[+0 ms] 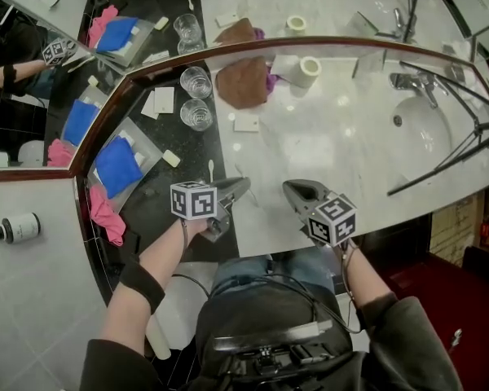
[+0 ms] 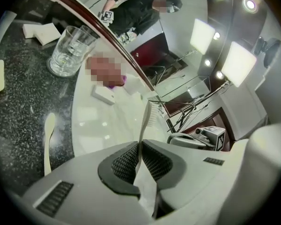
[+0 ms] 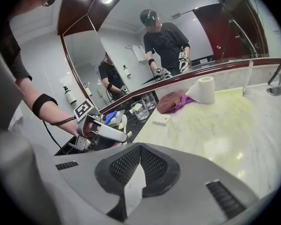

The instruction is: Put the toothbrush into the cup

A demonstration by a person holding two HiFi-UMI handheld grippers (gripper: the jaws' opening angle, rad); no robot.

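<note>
— Anything hard to read?
— Yes. The toothbrush (image 2: 145, 121) only reads clearly in the left gripper view. From the head view it's a thin pale sliver past the left gripper (image 1: 246, 182), barely there. The tail of the handle drops behind the pads, so that end is out of sight.
— Grip?
— Left gripper is clamped on the white handle, with the pads pressing both sides. The right gripper (image 3: 139, 146) has its jaws pressed together with nothing in them. It hangs near the left one.
— Which way does the toothbrush point?
— The long axis carries on along the left gripper's own line. The head end leads away from the jaws, out over the pale part of the surface (image 1: 326, 149). The bristles face the right gripper's side. It's held in the air. I can't see it touching anything but the pads.
— Cup?
— Two glass cups (image 1: 196, 114) stand upright, close together, on the dark strip of the surface. They're apart from the toothbrush, beyond the left gripper and off to its left. Can't tell which one is meant.
</note>
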